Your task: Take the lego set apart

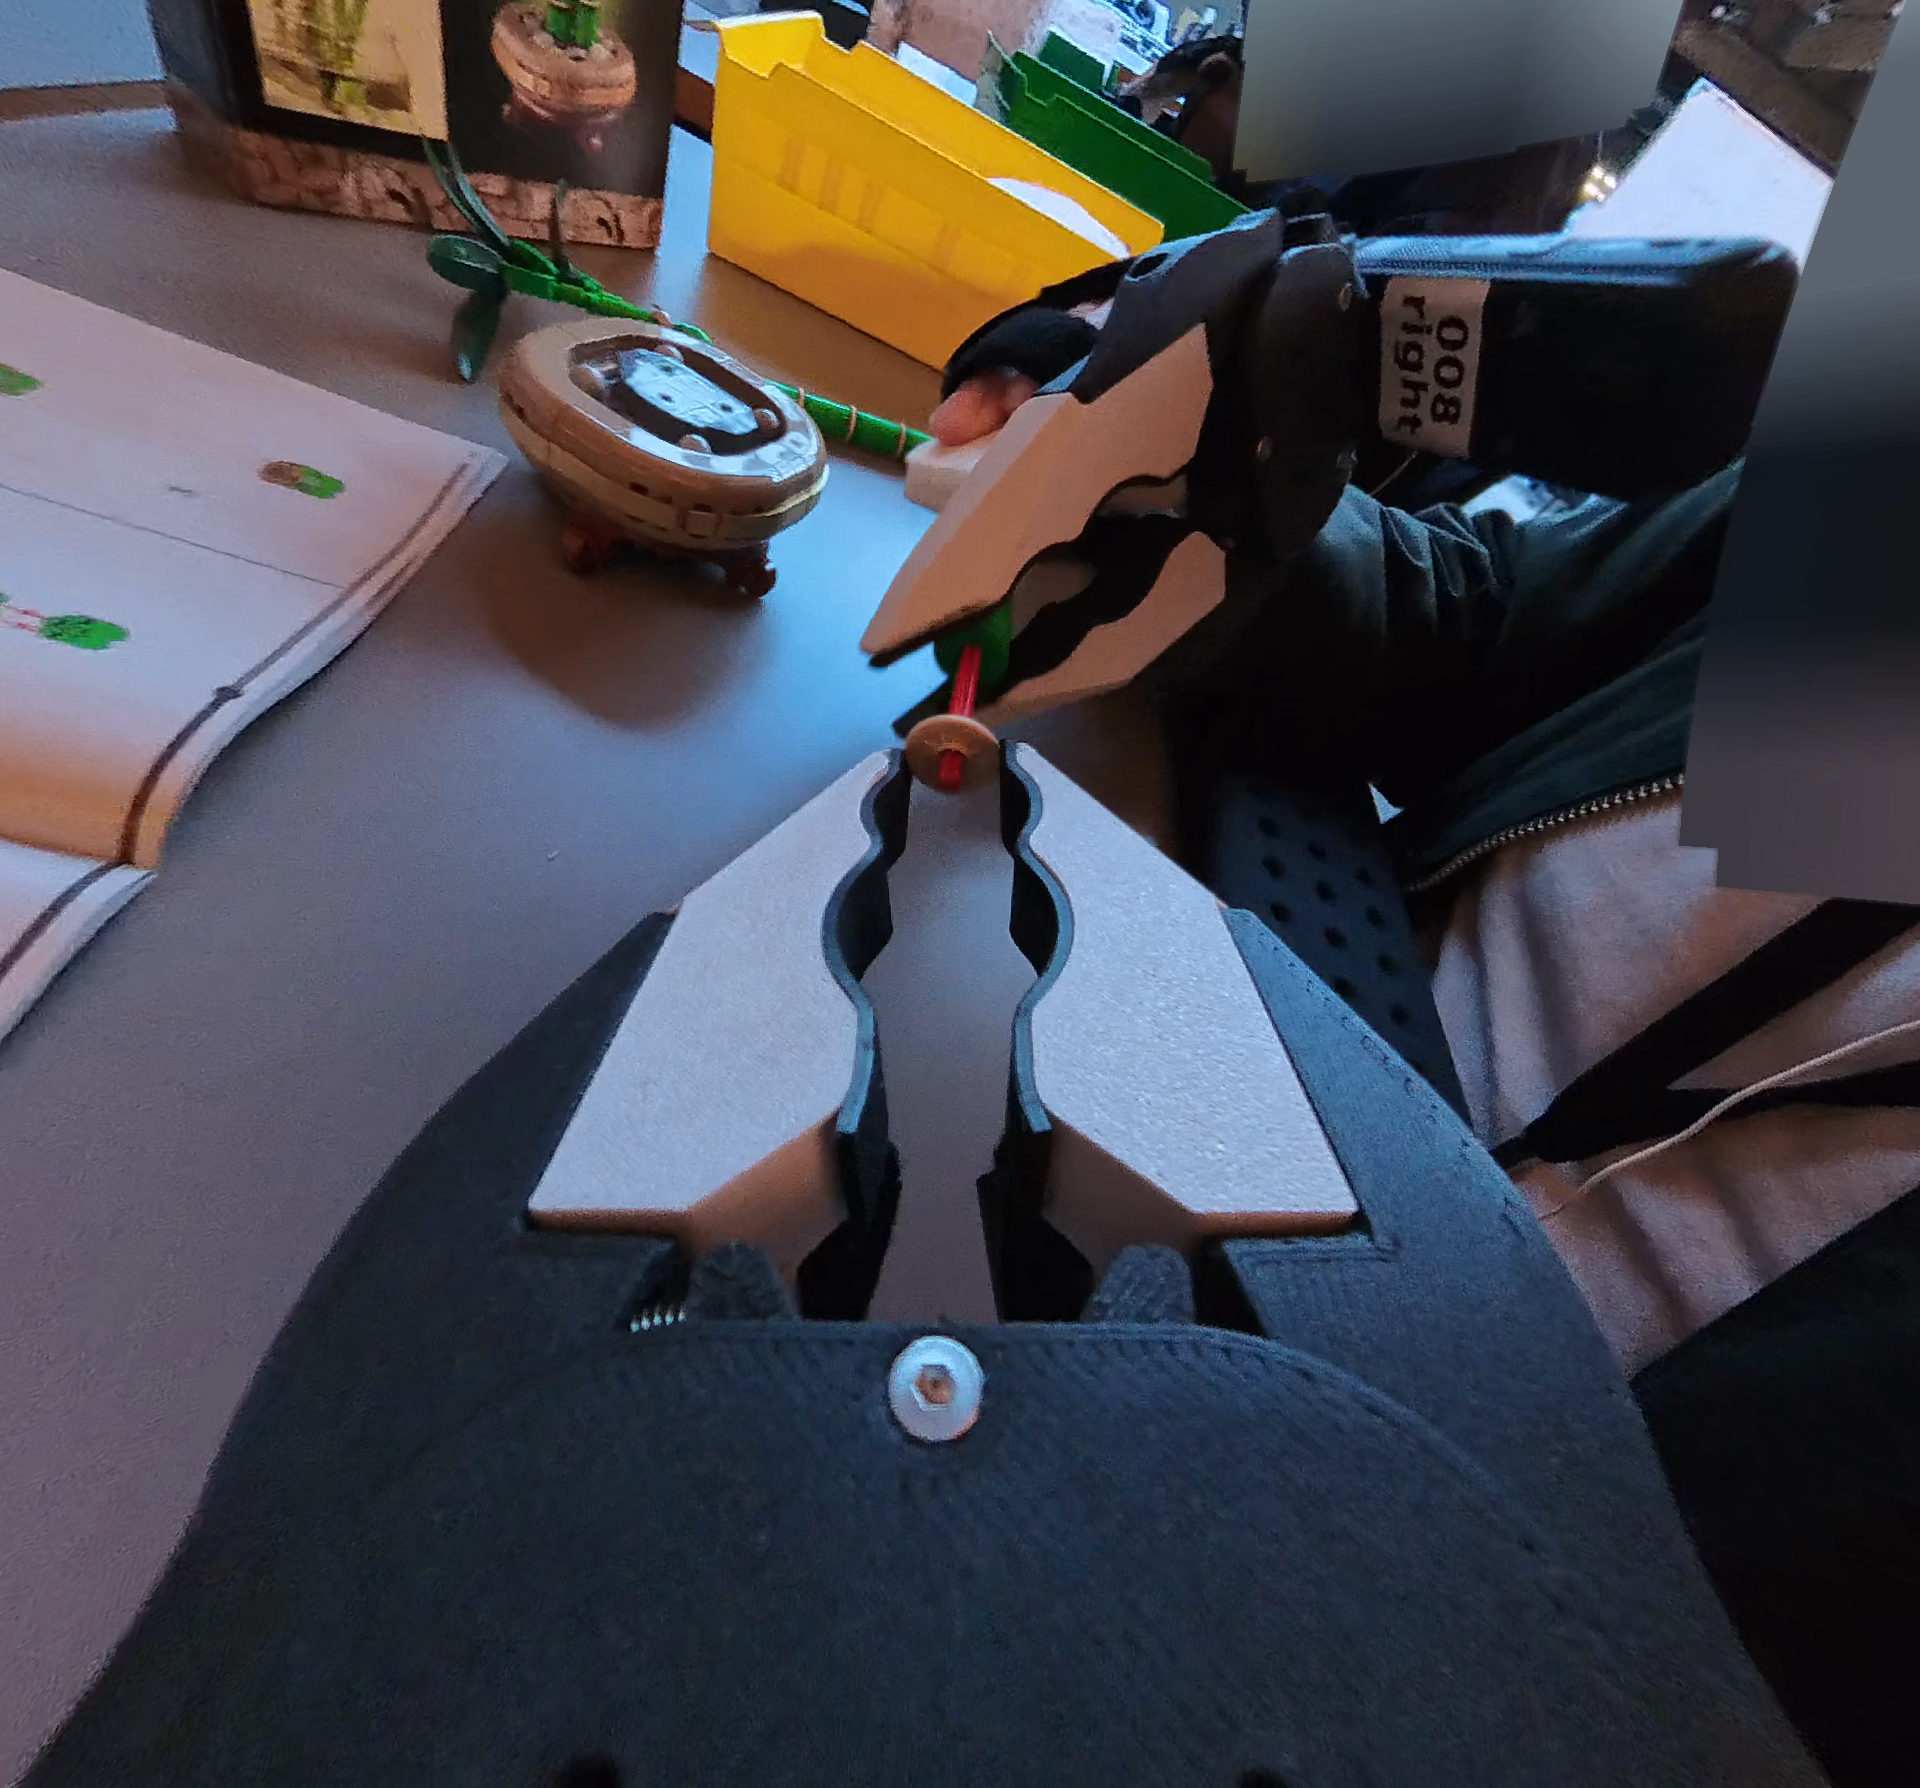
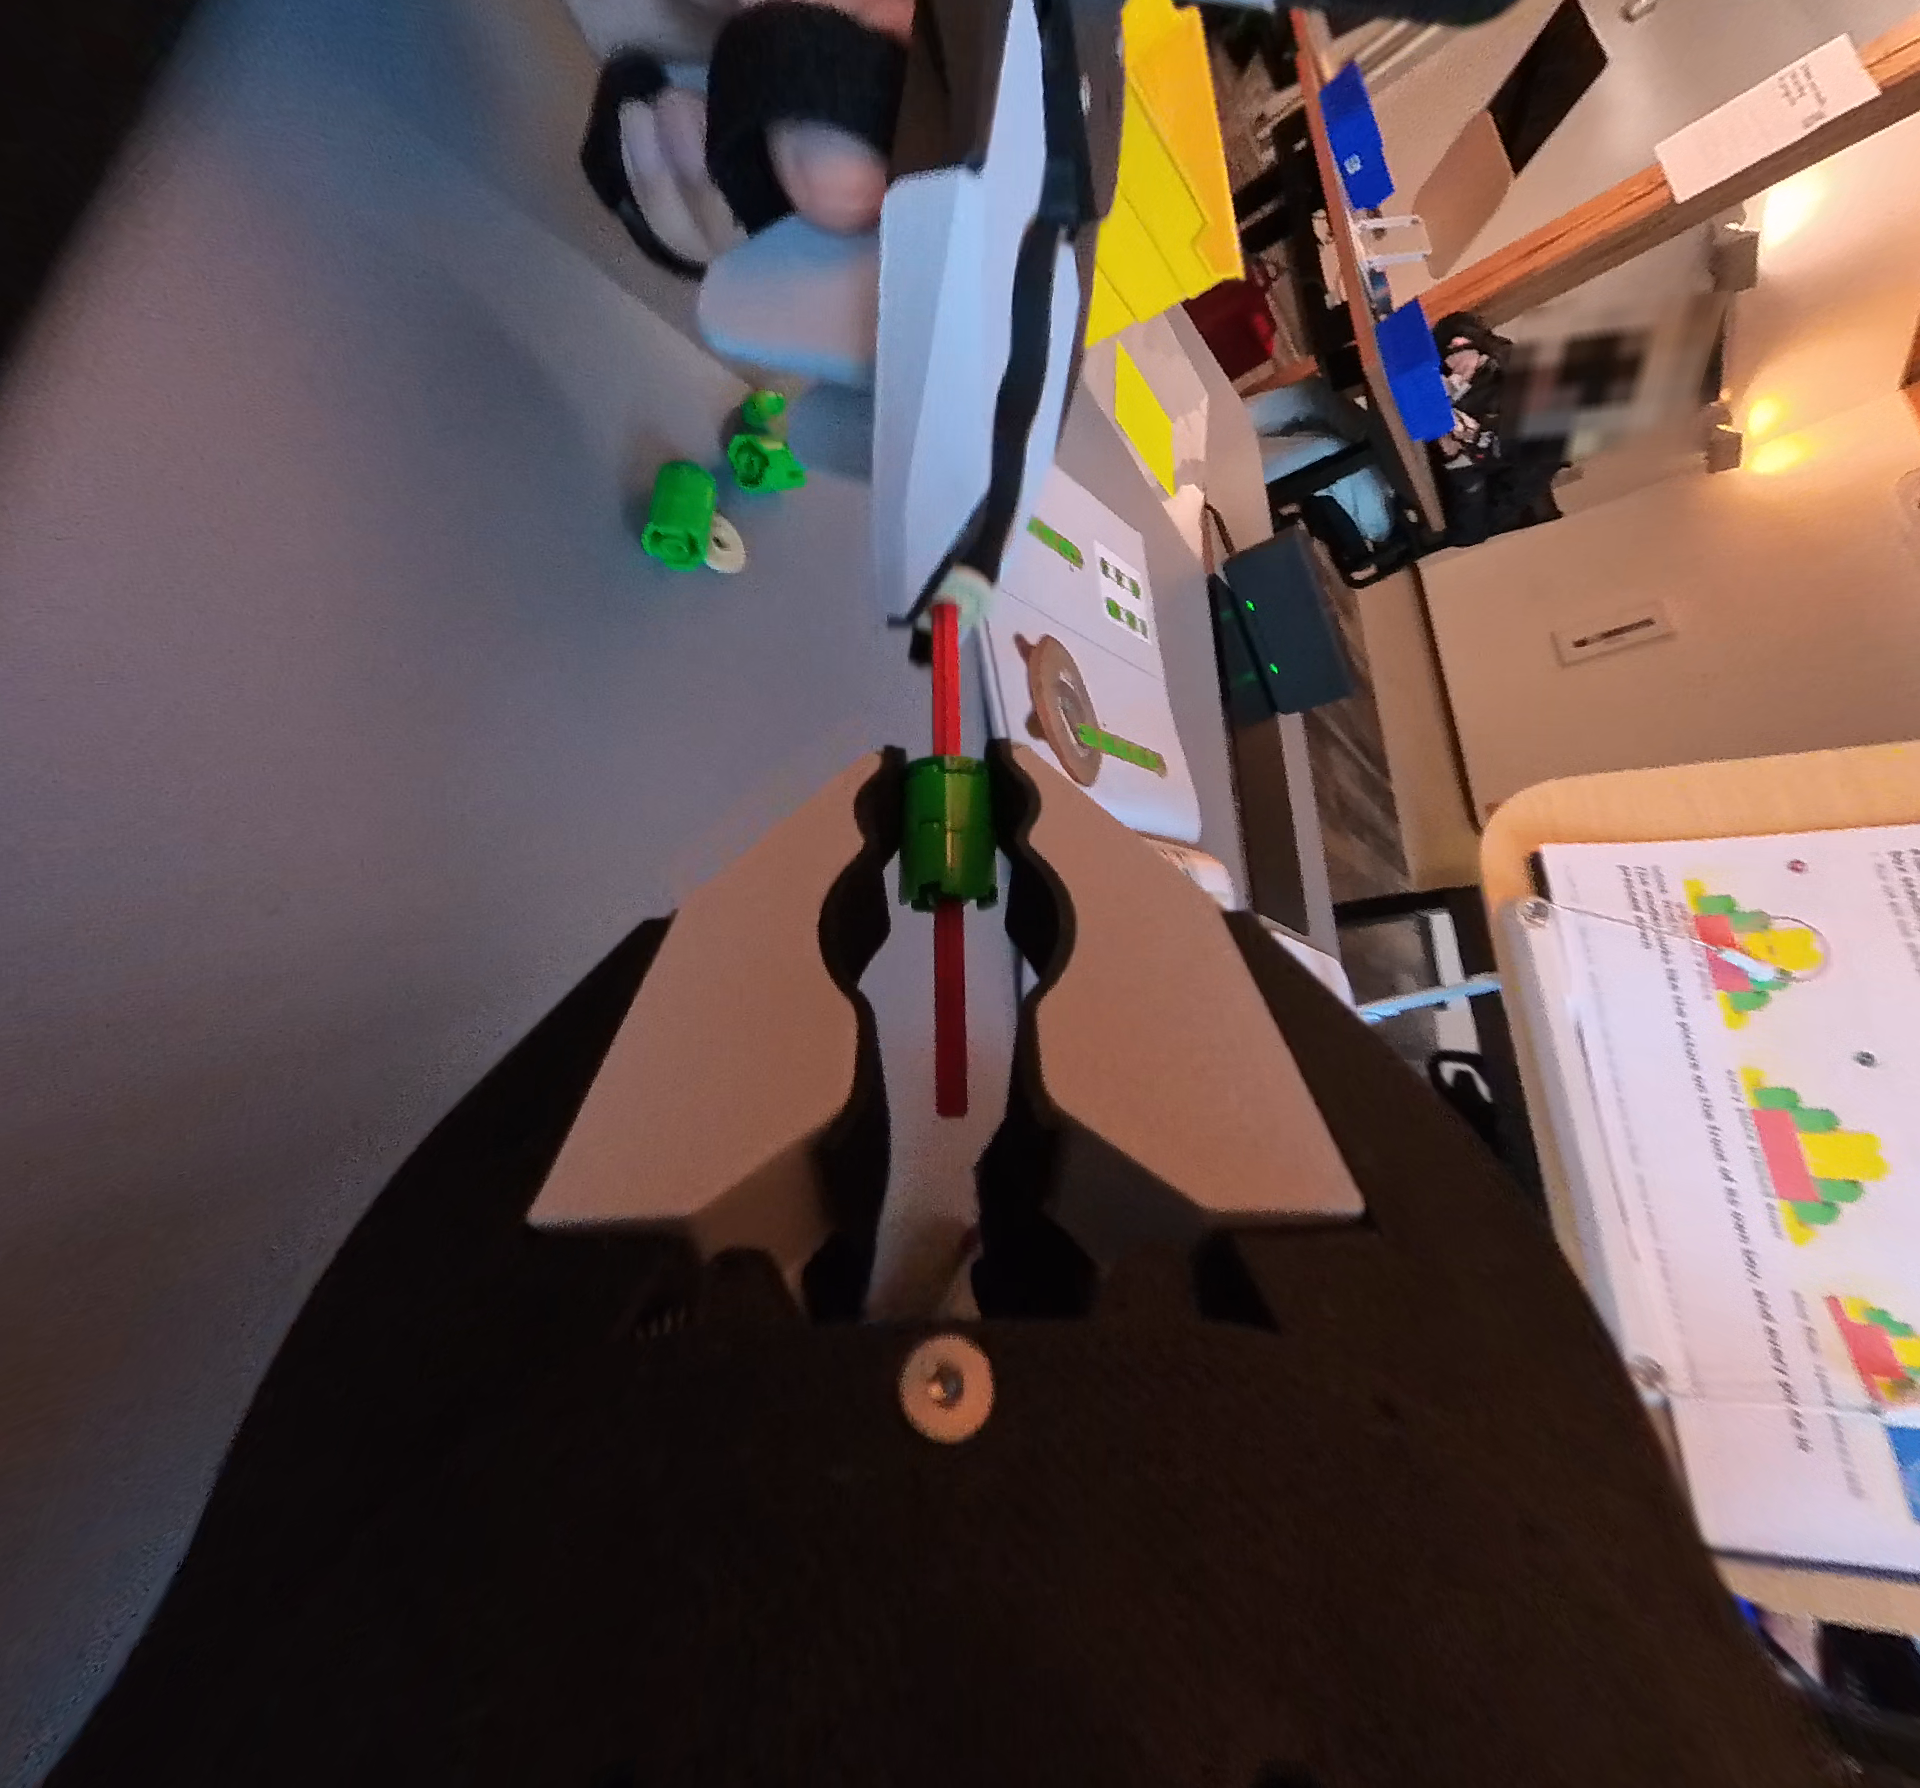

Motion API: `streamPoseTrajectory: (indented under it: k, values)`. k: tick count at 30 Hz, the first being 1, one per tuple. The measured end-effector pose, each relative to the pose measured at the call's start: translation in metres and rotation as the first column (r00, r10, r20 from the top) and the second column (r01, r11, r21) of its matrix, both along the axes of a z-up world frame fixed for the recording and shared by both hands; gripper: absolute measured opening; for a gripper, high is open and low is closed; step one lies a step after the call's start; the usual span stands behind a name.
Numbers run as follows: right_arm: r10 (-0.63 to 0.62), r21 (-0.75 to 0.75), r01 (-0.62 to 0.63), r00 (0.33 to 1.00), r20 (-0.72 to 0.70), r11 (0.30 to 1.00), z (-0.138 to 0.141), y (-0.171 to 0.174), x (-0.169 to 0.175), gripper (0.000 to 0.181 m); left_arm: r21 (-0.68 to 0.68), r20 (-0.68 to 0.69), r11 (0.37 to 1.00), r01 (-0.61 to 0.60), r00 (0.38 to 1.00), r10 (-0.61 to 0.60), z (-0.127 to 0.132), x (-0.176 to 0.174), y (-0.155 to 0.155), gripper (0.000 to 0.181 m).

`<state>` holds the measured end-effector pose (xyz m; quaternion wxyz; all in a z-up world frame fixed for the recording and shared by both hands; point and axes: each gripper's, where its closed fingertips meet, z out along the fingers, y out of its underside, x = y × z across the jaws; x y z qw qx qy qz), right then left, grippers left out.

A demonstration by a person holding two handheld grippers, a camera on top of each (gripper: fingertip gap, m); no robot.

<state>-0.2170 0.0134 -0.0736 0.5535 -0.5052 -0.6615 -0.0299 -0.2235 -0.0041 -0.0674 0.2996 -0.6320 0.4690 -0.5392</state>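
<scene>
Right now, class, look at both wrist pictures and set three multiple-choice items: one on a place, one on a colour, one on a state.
1. Where does the tan pot base stand?
A. in the yellow bin
B. on the table, right of the open booklet
C. on the box

2. What colour is the rod through the green cylinder?
A. blue
B. red
C. white

3. What do the right tongs hold?
A. nothing
B. the booklet
C. the green cylinder

Answers: B, the base sits on the table between the booklet and the yellow bin; B, the rod shows red on both sides of the cylinder; C, the tips close on the cylinder while the left tongs pinch the tan disc.
</scene>
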Motion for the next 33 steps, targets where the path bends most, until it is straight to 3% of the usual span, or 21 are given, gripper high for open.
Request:
streamPoseTrajectory:
  k: [3, 6, 8, 10, 12, 18, 33]
  values:
    - [-0.035, 0.005, 0.035, 0.999, -0.013, 0.999, 0.002, 0.007, 0.013, 0.016, -0.035, 0.018, 0.999, -0.041, 0.999, 0.042, 0.003, -0.013, 0.012, 0.015]
    - [-0.110, -0.026, 0.109, 0.994, -0.021, 0.994, 0.000, 0.020, 0.029, 0.016, 0.174, -0.071, 0.977, -0.126, 0.988, 0.140, -0.005, -0.026, 0.028, 0.016]
    - [-0.132, -0.069, 0.131, 0.991, -0.012, 0.989, -0.006, 0.024, 0.034, 0.016, 0.429, -0.184, 0.890, -0.155, 0.950, 0.254, -0.015, -0.034, 0.040, 0.016]
    - [-0.131, -0.103, 0.132, 0.991, 0.011, 0.986, -0.015, 0.024, 0.033, 0.016, 0.644, -0.276, 0.756, -0.119, 0.885, 0.375, -0.024, -0.041, 0.050, 0.016]
    - [-0.127, -0.109, 0.132, 0.991, 0.046, 0.985, -0.022, 0.023, 0.031, 0.016, 0.730, -0.324, 0.680, -0.066, 0.842, 0.430, -0.032, -0.043, 0.051, 0.016]
    - [-0.103, -0.141, 0.115, 0.991, 0.091, 0.983, -0.035, 0.018, 0.024, 0.016, 0.765, -0.440, 0.643, 0.032, 0.756, 0.485, -0.053, -0.052, 0.058, 0.016]
    - [-0.083, -0.191, 0.109, 0.987, 0.139, 0.975, -0.051, 0.015, 0.022, 0.016, 0.733, -0.466, 0.680, -0.002, 0.728, 0.504, -0.054, -0.061, 0.063, 0.016]
